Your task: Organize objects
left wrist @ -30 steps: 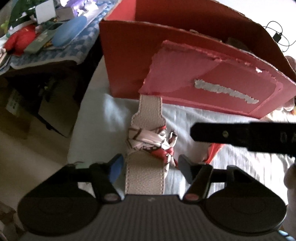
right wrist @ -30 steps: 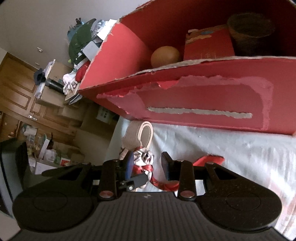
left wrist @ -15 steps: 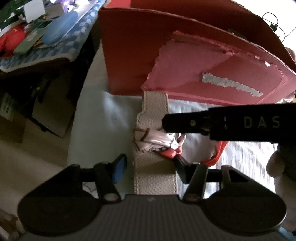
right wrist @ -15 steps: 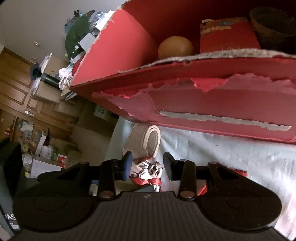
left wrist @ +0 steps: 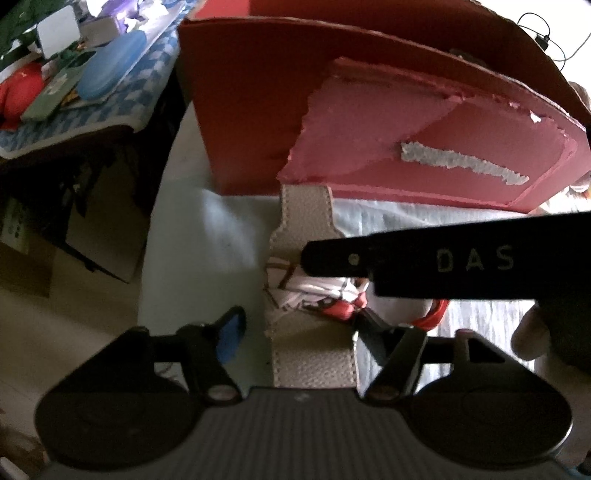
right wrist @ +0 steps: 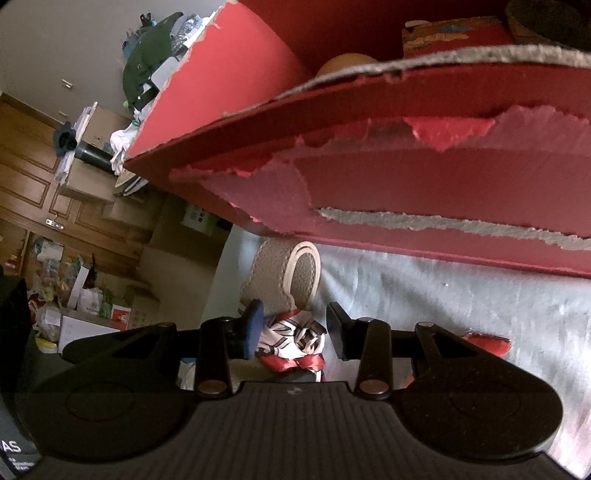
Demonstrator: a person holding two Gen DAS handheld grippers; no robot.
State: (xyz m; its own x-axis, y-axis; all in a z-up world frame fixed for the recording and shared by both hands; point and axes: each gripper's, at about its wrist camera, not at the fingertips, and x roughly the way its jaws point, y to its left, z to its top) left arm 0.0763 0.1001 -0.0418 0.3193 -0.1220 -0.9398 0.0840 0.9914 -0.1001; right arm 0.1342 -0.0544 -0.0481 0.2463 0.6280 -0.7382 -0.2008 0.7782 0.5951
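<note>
A beige leather strap [left wrist: 314, 354] with a red and white scarf [left wrist: 325, 295] knotted round it lies on the white cloth in front of a red cardboard box [left wrist: 288, 122]. My left gripper [left wrist: 299, 325] is open, its fingers either side of the strap. My right gripper [right wrist: 295, 325] is open, its fingers straddling the scarf knot [right wrist: 291, 339]; its black body [left wrist: 443, 262] crosses the left wrist view just above the knot. The strap's looped end [right wrist: 291, 273] reaches toward the box [right wrist: 406, 155].
Inside the box are a round orange object [right wrist: 343, 62], a red packet [right wrist: 454, 33] and a dark woven pot [right wrist: 546, 22]. A cluttered side table with a blue checked cloth [left wrist: 74, 99] stands to the left. The white cloth's edge [left wrist: 155, 229] drops off at left.
My right gripper has come in lower and closer over the scarf knot, its fingers now straddling it. My left gripper has edged forward along the strap. Both stay open.
</note>
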